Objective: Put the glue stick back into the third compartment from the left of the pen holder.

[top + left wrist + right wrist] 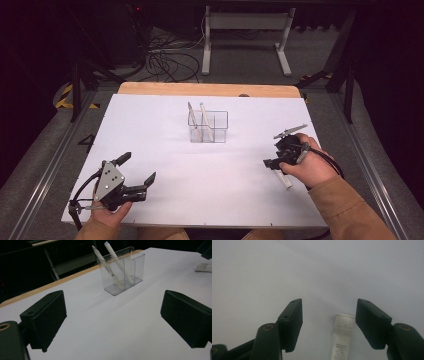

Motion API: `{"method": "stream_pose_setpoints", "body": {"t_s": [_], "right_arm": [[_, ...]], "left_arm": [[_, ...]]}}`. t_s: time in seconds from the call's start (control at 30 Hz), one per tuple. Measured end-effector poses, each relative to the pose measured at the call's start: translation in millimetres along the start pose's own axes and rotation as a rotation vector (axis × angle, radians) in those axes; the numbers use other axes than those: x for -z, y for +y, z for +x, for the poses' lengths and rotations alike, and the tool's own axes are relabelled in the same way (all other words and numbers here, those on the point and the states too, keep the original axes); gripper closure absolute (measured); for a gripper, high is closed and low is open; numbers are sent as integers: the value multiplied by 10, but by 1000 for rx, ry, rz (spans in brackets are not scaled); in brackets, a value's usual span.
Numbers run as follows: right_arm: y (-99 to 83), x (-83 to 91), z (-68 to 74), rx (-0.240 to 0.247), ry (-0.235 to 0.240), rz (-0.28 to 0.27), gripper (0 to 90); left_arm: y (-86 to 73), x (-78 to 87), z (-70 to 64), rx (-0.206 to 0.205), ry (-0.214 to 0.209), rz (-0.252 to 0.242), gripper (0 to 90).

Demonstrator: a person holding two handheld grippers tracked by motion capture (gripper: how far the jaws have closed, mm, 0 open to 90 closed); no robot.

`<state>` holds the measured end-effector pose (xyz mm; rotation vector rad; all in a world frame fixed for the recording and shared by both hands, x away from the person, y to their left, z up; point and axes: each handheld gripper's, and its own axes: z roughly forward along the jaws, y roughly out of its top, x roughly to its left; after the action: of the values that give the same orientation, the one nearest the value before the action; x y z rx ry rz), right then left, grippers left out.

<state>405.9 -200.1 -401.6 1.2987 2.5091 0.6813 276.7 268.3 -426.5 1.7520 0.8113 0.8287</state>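
- The right gripper point(276, 161) sits at the right side of the white table point(150, 125), held in the person's right hand point(305, 167), and it tilts downward toward the surface.
- In the right gripper view its jaws stand moderately apart, with nothing clamped between them.
- A white tube point(342, 338) with small grey print lies flat on the table in the gap between those jaws, closer to the right-hand jaw and, as far as can be seen, not touching either pad.
- In the high view the same tube point(284, 180) pokes out just below the right hand, on the near right part of the table.
- The left gripper point(137, 172) rests at the near left of the table, in the person's left hand point(107, 215), with its grey three-cornered plate point(110, 177) facing up.
- Its jaws are spread wide and hold nothing; in the left gripper view bare white table shows between them.
- A clear organiser box point(208, 126) with compartments stands upright at the middle of the table, toward the far side, well apart from both grippers.
- Two pens point(110, 262) stand in the box, both leaning left with their tops above the rim; they appear to sit in its left compartments.
- In the left gripper view the box point(130, 270) lies ahead, beyond the open jaws.
- An orange-brown sleeve point(345, 210) covers the person's right forearm at the near right corner.
- A wooden edge point(210, 90) runs along the far side of the table.
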Motion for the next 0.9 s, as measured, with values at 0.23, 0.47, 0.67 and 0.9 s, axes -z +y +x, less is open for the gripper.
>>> {"method": "stream_pose_setpoints", "body": {"t_s": [0.23,0.47,0.67,0.9], "right_arm": [[-65,-70,-19,-14,-13,57,393],[-99,-141,-41,-39,-20,115,394],[-124,-227,-82,-55,-36,163,432],[-138,-264,-116,-52,-57,196,521]], "left_arm": [[1,1,-1,-1,0,-1,72],[1,-2,-5,-1,0,0,71],[-1,-3,-1,2,-2,0,72],[-1,-8,-8,2,-4,2,72]]}}
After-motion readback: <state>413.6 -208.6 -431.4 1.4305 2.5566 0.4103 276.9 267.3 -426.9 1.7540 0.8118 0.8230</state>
